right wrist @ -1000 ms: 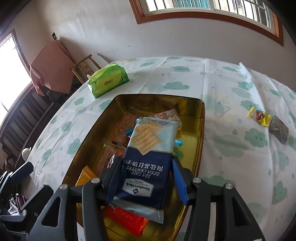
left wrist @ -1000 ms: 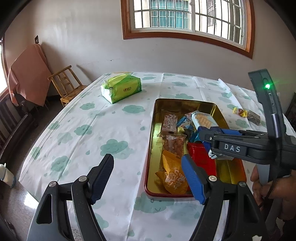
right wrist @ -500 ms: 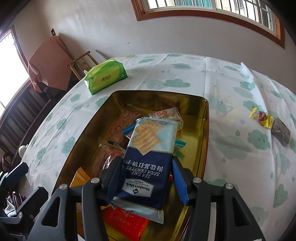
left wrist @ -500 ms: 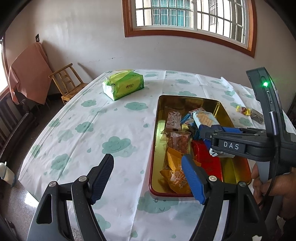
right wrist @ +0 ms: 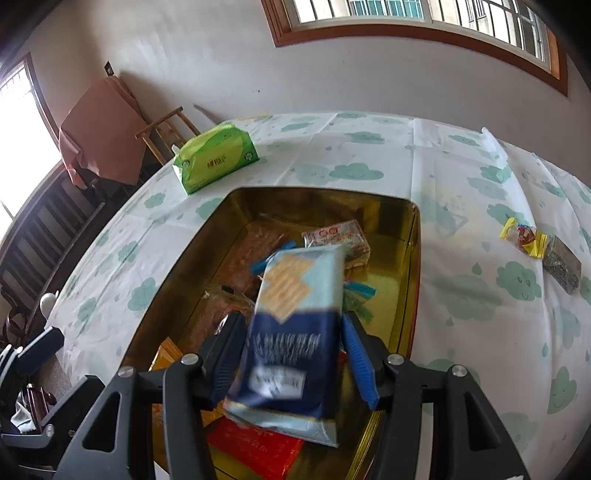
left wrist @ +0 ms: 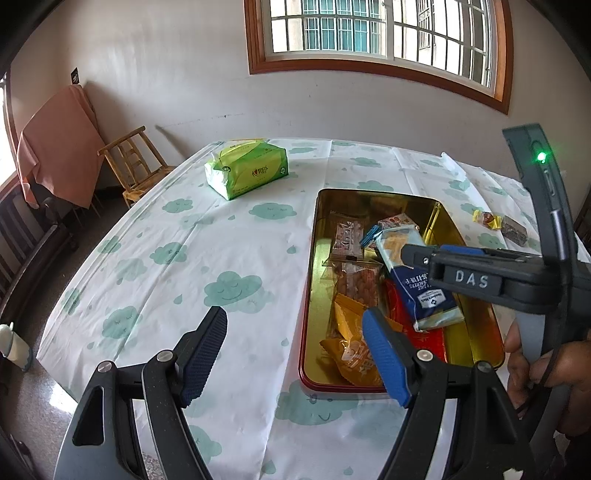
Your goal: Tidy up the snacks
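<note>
Table: cloud-print cloth (left wrist: 221, 258).
Tin (left wrist: 373, 194): near right edge, several snacks inside.
Right gripper (right wrist: 295, 354): clamped on cracker pack (right wrist: 295, 314) above tin.
Left gripper (left wrist: 295, 354): wide open, empty.
Left: two candies (right wrist: 539, 251) by right edge.

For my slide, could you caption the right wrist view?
Right claw holding soda cracker pack above gold tin.

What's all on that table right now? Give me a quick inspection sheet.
Surface: table under a cloud-print cloth.
Job's things: gold tin of snacks; soda cracker pack above it; two wrapped snacks outside the tin.
Clutter: green tissue pack.
Grippers: left hand-held gripper open, holding nothing; right hand-held gripper, whether still clamping the blurred pack is unclear.
Cables: nothing seen.
Surroundings: wooden chair, barred window.
</note>
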The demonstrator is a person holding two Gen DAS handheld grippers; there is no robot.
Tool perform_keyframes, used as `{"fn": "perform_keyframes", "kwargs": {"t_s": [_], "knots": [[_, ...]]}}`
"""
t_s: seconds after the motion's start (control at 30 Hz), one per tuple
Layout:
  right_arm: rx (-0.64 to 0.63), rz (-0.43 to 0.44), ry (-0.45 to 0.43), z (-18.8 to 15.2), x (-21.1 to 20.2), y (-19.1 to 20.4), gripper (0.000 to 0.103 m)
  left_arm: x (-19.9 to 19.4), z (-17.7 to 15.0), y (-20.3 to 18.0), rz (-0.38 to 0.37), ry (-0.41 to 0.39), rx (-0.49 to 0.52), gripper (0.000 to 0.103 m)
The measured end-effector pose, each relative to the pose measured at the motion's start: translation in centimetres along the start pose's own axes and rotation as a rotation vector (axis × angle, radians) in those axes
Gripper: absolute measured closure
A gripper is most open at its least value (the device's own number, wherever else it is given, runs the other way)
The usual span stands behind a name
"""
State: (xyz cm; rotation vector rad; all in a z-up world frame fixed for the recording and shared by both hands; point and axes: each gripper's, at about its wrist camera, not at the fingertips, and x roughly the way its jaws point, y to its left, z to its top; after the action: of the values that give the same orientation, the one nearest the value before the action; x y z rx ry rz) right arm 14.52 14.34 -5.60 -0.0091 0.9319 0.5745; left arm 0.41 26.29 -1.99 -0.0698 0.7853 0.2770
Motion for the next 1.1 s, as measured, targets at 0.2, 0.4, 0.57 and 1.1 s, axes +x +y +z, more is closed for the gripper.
{"fn": "perform_keyframes", "kwargs": {"t_s": [0.2, 0.4, 0.57, 1.1], "knots": [[0.035, 0.024, -0.095, -0.2, -2.4, -1.0, 0.047, 0.0, 0.0, -0.1, -0.004, -0.004, 0.001, 0.030], [0.115, -0.016, -0.182, -1.9, -6.0, -6.0, 0.047, -0.3, 0.3, -1.0, -0.034, -0.006, 0.029, 0.029], [0.191, -0.141, -0.187, -4.9, -8.5, -12.3, 0.047, -0.5, 1.1, -3.2, -0.095, 0.010, 0.092, 0.026], [0.274, -0.454, -0.122, -12.2, -12.5, -26.8, 0.047, 2.2, 9.3, -15.0, -0.474, 0.253, 0.137, 0.022]]}}
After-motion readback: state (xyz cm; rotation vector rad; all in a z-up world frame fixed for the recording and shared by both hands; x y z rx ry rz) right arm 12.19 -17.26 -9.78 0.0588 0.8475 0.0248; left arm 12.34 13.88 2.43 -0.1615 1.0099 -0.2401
